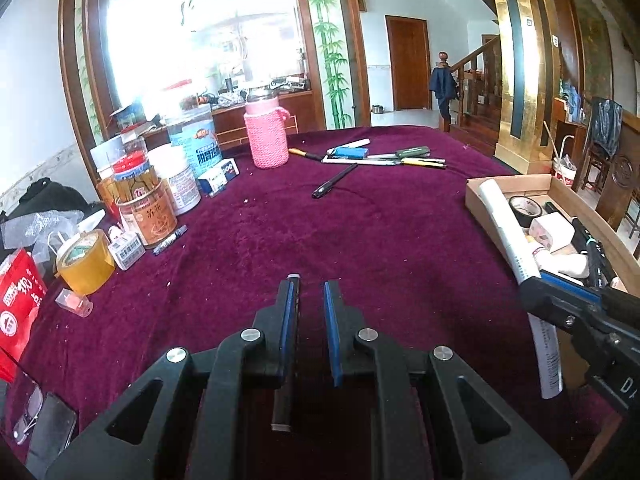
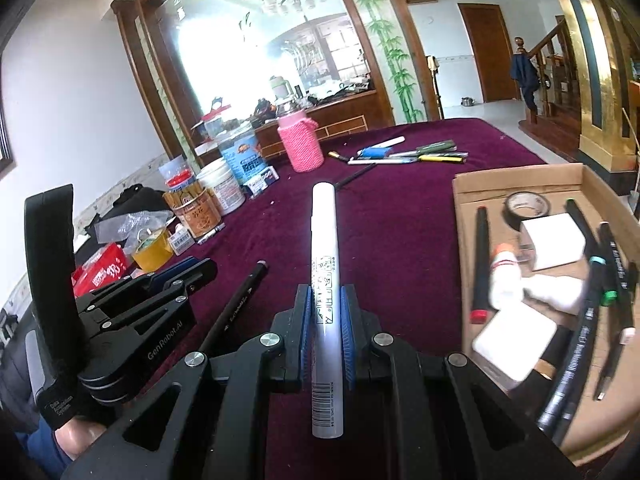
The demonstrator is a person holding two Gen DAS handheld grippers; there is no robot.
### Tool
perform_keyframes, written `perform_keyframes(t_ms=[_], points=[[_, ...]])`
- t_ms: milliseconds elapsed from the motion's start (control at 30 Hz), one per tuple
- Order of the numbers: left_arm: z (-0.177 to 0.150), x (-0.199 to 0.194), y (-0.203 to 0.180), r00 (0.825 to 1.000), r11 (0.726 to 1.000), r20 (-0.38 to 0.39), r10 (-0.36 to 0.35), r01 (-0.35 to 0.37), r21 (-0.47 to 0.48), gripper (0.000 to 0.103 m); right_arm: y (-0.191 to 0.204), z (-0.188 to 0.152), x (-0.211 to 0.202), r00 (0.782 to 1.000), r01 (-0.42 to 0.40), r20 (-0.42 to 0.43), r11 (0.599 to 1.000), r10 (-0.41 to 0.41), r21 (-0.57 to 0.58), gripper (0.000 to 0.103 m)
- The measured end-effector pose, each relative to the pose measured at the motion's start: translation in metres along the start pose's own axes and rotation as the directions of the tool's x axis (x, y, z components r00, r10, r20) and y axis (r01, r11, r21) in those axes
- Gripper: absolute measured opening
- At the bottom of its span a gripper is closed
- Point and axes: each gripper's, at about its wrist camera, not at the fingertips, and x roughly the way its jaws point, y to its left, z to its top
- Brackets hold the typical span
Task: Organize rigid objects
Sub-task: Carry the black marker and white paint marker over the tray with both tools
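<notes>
At the far left of the table a crowd of jars, tins and a roll of yellow tape is sitting untouched on the burgundy cloth; beside it the left gripper is hanging low over the cloth with its jaws drawn together on a dark pencil, which is lying along the left pad and sticking out past both ends of the fingers; further right, the right gripper is clamping a white marker upright between its blue pads, roughly at mid-length, just left of the cardboard box; the box is already holding markers, a tape roll and white blocks; more pens are waiting in a loose pile at the far side of the table. The step in hand is probably carrying the marker into the box, so the person is best swinging it right over the near wall, lowering it parallel to the markers already there, and releasing only once it is resting flat, lest it roll or knock its neighbours.
</notes>
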Motion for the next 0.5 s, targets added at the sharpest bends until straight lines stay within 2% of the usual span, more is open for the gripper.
perform_keyframes(t_ms=[500], points=[[0.009, -0.02, -0.047, 0.999, 0.997, 0.037, -0.022, 0.019, 0.079, 0.013, -0.042, -0.003, -0.044, 0.997, 0.026, 0.068, 0.997, -0.031, 0.07, 0.013]])
